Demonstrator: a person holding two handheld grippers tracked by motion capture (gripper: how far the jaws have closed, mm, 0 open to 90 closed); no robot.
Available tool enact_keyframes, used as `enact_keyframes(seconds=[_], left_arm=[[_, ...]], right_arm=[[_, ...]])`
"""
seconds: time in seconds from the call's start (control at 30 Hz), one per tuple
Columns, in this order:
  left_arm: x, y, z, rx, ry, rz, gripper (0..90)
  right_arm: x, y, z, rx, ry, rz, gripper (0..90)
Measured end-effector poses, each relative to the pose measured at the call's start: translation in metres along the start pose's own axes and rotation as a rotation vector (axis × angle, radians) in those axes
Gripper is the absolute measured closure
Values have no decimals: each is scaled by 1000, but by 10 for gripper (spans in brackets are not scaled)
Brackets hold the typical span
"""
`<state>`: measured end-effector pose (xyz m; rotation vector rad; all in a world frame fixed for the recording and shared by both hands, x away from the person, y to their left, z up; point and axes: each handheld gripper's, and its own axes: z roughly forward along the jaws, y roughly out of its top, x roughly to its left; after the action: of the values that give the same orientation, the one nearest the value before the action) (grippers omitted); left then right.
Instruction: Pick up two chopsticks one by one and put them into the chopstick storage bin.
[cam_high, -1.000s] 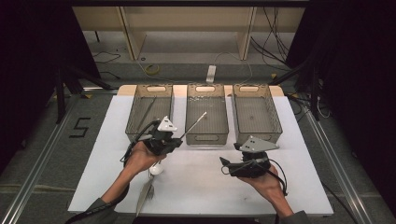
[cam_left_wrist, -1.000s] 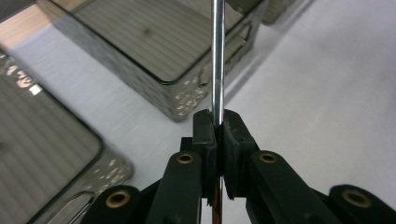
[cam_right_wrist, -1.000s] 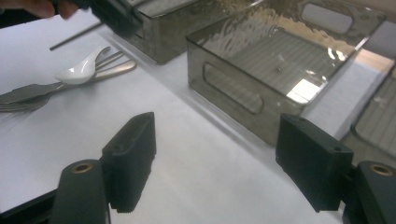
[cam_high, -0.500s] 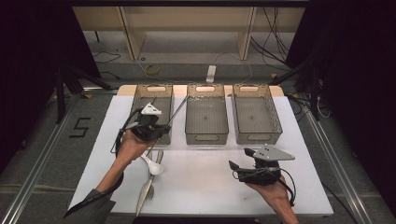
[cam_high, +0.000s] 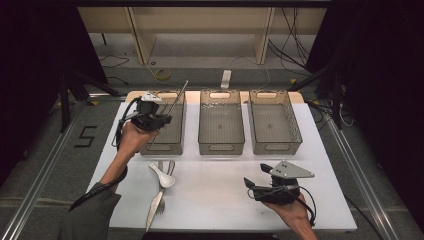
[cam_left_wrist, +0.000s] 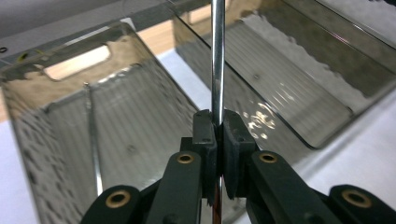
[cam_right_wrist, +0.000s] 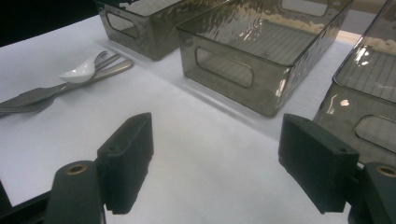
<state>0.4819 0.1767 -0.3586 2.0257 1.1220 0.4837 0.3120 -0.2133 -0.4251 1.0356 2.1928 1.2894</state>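
Jaws of the left gripper (cam_high: 159, 119) are pinched tight on a thin metal rod (cam_left_wrist: 216, 60), most likely a chopstick, which sticks up and away from them over the left bin (cam_high: 165, 142) near the far left corner of the tabletop (cam_high: 215, 200). In the left gripper view a similar thin rod (cam_left_wrist: 93, 140) already lies on that bin's ribbed floor. By my reading, the step in hand is sorting: the rod is being carried to this bin and is not yet released. The next move calls for lowering it inside the walls, levelling it along the bin's length, then easing the jaws apart. Jaws of the right gripper (cam_high: 254, 181) stand wide and empty, low over the near right of the tabletop. 1 white spoon (cam_high: 163, 176), a fork and a knife wait near the near edge, left of centre.
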Motion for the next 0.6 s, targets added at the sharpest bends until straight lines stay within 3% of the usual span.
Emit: enact_keyframes(seconds=[0.2,0.3,0.4,0.5,0.6], left_arm=[[23,2,9,-10,40,-60,845],[31,0,15,-4,59,-72,845],[36,0,20,-8,59,-99,844],[37,-2,26,8,94,-69,844],[41,-4,32,14,99,-95,844]], right_arm=[[2,0,-3,-10,12,5,271],[4,-1,-2,-10,22,1,271],[5,-1,-1,-3,33,2,272],[7,-1,-1,-3,42,-5,270],[8,-1,-1,-3,44,-6,268]])
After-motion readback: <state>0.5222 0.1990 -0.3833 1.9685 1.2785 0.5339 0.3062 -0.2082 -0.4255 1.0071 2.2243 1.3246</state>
